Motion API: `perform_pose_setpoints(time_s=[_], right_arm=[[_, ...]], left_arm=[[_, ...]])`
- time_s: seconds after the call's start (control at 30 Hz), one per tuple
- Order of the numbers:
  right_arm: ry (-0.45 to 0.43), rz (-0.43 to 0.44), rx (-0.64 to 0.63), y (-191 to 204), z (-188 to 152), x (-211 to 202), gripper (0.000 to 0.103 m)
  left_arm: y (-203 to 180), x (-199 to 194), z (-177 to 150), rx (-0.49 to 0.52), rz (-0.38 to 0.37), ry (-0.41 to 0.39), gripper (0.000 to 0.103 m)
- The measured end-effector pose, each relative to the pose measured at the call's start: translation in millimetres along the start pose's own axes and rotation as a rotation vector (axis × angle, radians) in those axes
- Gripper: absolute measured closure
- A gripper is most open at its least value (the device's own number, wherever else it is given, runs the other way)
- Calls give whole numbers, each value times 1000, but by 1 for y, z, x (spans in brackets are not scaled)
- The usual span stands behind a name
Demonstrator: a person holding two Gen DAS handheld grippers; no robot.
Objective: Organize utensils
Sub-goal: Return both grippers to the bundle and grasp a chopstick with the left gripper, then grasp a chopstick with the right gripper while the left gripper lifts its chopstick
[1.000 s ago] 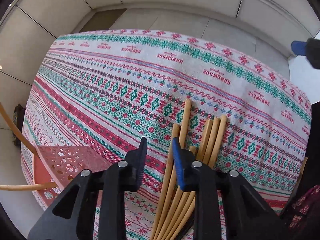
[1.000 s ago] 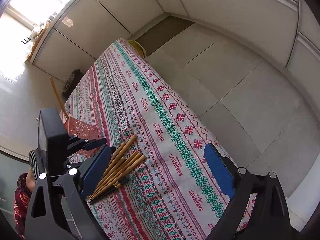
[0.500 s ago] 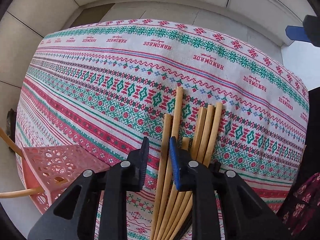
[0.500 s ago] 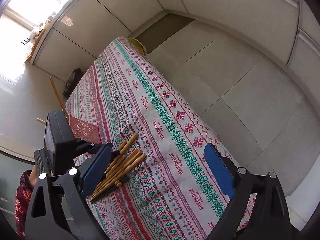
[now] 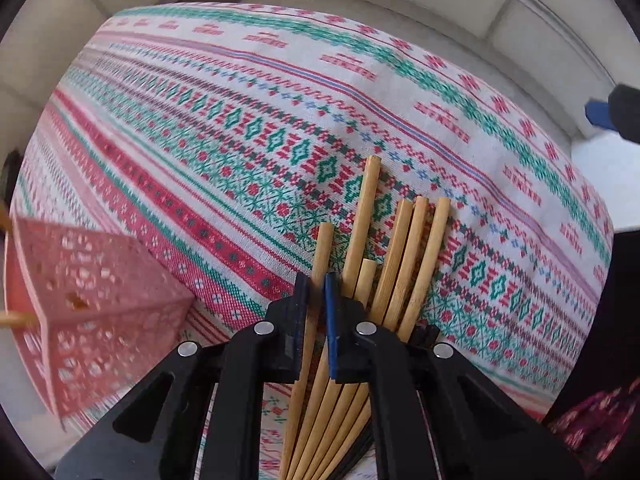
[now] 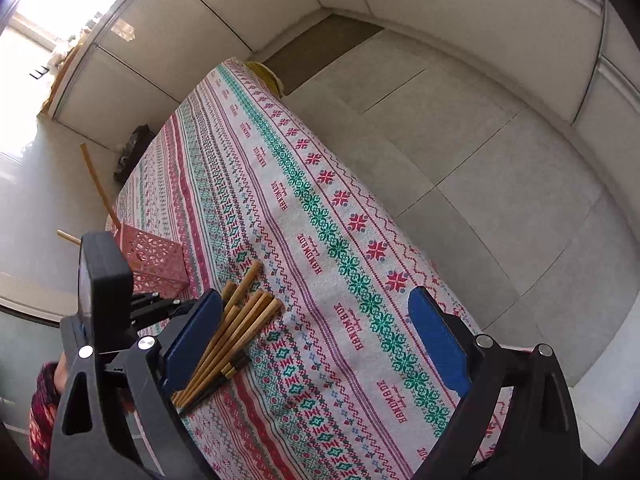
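Several bamboo chopsticks (image 5: 400, 248) lie side by side on the patterned tablecloth (image 5: 240, 120). My left gripper (image 5: 316, 292) is low over the pile, its jaws closed on the leftmost chopstick (image 5: 322, 248). A pink perforated holder (image 5: 92, 288) stands to its left with two sticks in it. In the right wrist view the chopsticks (image 6: 236, 324) lie beside my left finger, the holder (image 6: 152, 260) behind them. My right gripper (image 6: 316, 340) is wide open and empty, above the cloth.
The table's far edge drops to a grey tiled floor (image 6: 460, 140). The left gripper's body (image 6: 104, 292) stands at the near left of the right wrist view. White wall panels (image 6: 200, 20) ring the room.
My left gripper moved down and forward onto the pile, and its jaws narrowed from a small gap to closed on the leftmost chopstick. The right gripper has stayed open and nearly still.
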State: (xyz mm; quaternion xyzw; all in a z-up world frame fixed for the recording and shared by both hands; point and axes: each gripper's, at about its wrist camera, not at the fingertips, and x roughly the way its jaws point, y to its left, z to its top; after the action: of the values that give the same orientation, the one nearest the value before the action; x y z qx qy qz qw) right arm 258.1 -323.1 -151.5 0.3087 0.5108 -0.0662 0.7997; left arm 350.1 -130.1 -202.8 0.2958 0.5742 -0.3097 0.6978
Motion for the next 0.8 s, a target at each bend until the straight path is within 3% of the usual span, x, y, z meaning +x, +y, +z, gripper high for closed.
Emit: perform_pose_setpoints(time_s=[0.07,0.13,0.27,0.37,0.43,0.53,0.73,0.77,0.8], right_arm=[[5,-44,-46,12,4,7,23],[34,-86,-104,28,5,18,45],[103,-113,-176,60,2,44,50],[192,-61,-160,83,4,69,53],[219,-61,-177,101,5,83,60],[240,-104,-216,123,4,104,62],[211,-178,-246,144,-6,129,63],[208,-187,-250,147,-8,132,68],[205,-205,-257,150,-11,137,83]], left_arm=[[5,-5,-18,-169,-7,-71,95],[11,-19,-41,-331,-63,-164,95],[19,-70,-94,-549,-149,-363,95],[23,-108,-124,-611,-148,-475,95],[28,-132,-139,-632,-123,-550,96],[38,-157,-159,-663,-140,-636,96],[43,-171,-169,-681,-147,-701,96],[42,-172,-172,-683,-146,-706,96],[41,-174,-176,-684,-142,-709,96]])
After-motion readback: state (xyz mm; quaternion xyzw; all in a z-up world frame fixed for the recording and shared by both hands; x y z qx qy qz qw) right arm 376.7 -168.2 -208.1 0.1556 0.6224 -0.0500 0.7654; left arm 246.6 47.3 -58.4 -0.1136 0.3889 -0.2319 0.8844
